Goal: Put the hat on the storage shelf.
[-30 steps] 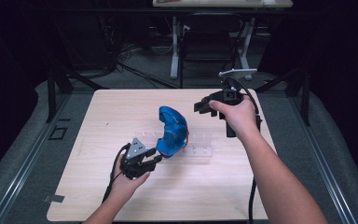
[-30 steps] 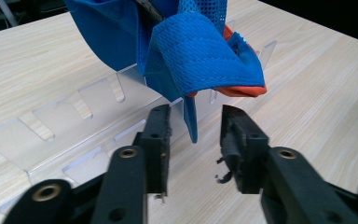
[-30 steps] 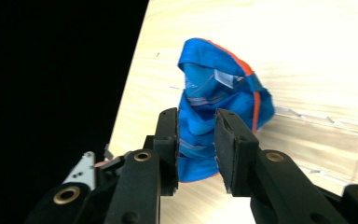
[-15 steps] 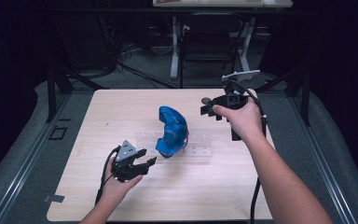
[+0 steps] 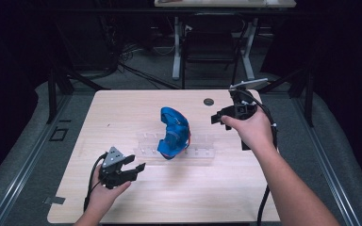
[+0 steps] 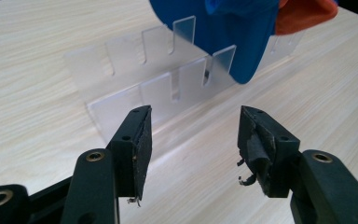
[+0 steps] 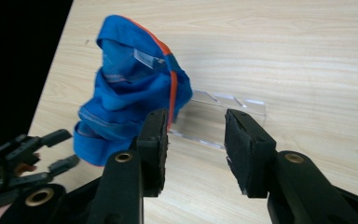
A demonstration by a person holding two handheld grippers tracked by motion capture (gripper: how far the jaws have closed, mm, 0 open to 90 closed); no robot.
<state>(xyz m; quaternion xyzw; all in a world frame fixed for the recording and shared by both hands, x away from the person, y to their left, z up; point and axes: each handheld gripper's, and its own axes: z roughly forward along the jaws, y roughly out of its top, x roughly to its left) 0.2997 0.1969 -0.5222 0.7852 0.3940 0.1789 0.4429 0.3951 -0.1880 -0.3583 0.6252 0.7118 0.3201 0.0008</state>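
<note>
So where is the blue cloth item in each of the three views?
High view: blue cloth item at table centre, on the clear slotted rack.
Left gripper view: top right, over the rack.
Right gripper view: left of centre.
Shared landmark: the rack.

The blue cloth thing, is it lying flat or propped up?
Propped up. The blue cloth thing stands bunched in the clear slotted rack, which holds it off the table.
</note>
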